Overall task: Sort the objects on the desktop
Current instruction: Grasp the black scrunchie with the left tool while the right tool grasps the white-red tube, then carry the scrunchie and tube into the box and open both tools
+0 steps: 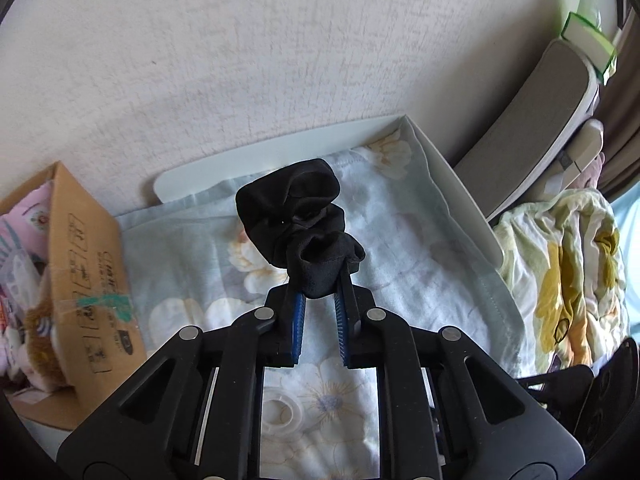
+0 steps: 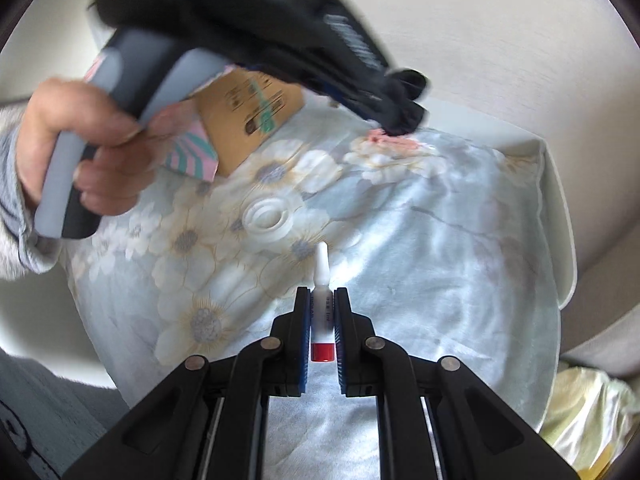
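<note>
Over the floral cloth (image 2: 420, 240), left tongs (image 1: 320, 272) pinch a black scrunchie (image 1: 296, 212); right tongs (image 2: 321, 300) clamp a small white tube (image 2: 321, 304).

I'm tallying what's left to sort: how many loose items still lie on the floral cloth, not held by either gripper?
1: a white plastic ring lying on the floral cloth, near its middle, beyond the right gripper. The grippers may hide others.
</note>
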The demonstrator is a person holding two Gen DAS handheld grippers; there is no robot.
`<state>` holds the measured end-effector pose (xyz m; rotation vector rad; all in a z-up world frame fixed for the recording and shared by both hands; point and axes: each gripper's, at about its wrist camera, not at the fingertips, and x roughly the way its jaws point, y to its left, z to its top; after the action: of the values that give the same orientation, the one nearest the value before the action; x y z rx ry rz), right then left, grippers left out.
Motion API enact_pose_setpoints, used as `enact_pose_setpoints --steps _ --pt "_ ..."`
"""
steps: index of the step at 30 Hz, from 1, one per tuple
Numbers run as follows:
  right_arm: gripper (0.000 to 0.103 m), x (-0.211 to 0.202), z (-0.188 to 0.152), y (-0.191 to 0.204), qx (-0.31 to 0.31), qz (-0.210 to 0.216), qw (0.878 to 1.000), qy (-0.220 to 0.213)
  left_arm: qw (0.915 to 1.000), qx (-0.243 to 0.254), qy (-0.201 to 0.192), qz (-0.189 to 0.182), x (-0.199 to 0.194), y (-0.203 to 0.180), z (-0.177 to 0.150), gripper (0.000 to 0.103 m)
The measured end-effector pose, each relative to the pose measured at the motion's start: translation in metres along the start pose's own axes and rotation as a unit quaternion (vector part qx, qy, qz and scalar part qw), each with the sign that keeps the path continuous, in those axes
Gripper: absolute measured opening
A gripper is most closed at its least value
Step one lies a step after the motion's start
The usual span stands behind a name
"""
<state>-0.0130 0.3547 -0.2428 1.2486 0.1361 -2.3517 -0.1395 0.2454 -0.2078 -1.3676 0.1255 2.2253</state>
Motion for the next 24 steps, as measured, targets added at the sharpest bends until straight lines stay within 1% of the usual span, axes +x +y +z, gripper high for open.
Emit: enact_pose_setpoints --steps 4,5,8,11,15,18,21,24 --pt "0.011 -0.014 0.006 0.014 0.017 -0.01 1.0 -0.014 0.9998 -0.002 -0.017 0.0 -0.034 0.014 -0.001 0.012" --pt "0.011 -0.012 0.007 0.023 0.017 -0.013 1.0 -0.017 0.9997 -0.002 -0.022 0.003 -0.042 0.017 0.0 0.012" --pt "0.011 -0.022 0.029 0.033 0.015 -0.021 0.999 -0.026 0.9991 -0.002 -0.042 0.001 -0.067 0.03 0.0 0.012" --pt "0.011 -0.03 0.052 0.038 0.014 -0.022 0.999 -0.042 0.9979 -0.001 -0.064 0.01 -0.103 0.049 -0.001 0.012" --pt "0.011 -0.044 0.09 0.054 0.009 -0.008 0.998 -0.067 0.9959 -0.02 -0.086 0.021 -0.141 0.082 -0.002 0.012" --pt "0.011 -0.047 0.119 0.071 -0.004 0.002 0.997 -0.08 0.9934 -0.04 -0.098 0.042 -0.166 0.116 -0.008 0.012" --pt "0.01 -0.039 0.146 0.092 -0.025 0.005 0.997 -0.079 0.9906 -0.062 -0.104 0.063 -0.181 0.148 -0.019 0.012" --pt "0.011 -0.022 0.17 0.116 -0.045 0.017 0.996 -0.071 0.9876 -0.088 -0.099 0.085 -0.193 0.187 -0.03 0.012"
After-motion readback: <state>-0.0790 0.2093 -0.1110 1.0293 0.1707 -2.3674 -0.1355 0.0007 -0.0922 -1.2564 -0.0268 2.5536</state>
